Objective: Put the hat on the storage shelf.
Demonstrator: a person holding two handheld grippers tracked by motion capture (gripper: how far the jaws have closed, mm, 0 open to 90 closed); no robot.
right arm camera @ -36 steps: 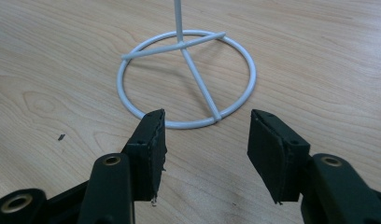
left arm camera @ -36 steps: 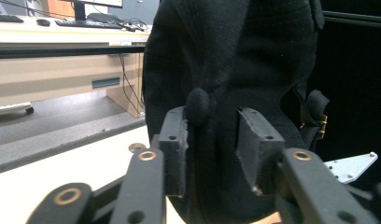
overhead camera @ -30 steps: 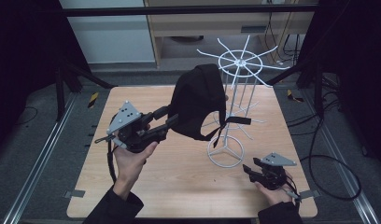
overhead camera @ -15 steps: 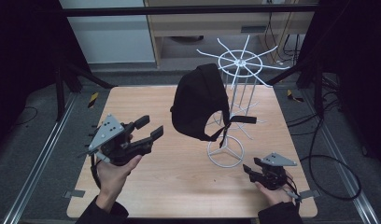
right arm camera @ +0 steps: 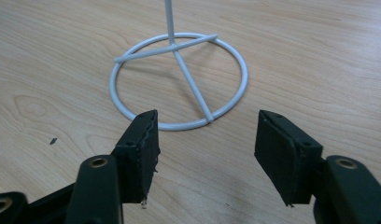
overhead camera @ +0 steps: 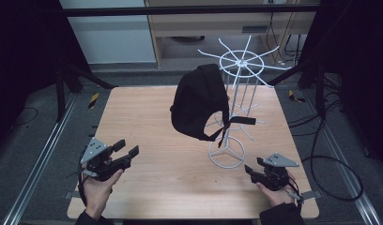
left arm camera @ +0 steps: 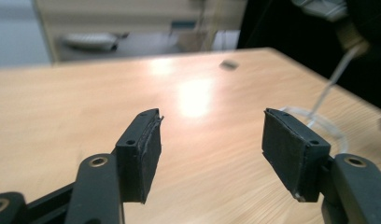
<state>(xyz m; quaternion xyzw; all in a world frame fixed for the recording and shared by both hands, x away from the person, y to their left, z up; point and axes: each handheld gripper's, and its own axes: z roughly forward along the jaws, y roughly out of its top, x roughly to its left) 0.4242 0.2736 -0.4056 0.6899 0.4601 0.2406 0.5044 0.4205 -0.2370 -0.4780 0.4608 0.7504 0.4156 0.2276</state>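
Black cap (overhead camera: 199, 103) hangs on white wire stand (overhead camera: 236, 84), well up and fwd-right of left tool (overhead camera: 126, 152); fwd-left of right tool (overhead camera: 253, 169). Both tools wide, jaws just opening, nothing between.

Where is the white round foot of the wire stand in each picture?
High view: the stand's foot sits on the table, right of centre, under the black cap.
Left gripper view: a blurred piece at the right edge.
Right gripper view: top centre, just past the jaws.
Shared landmark: the wooden table.
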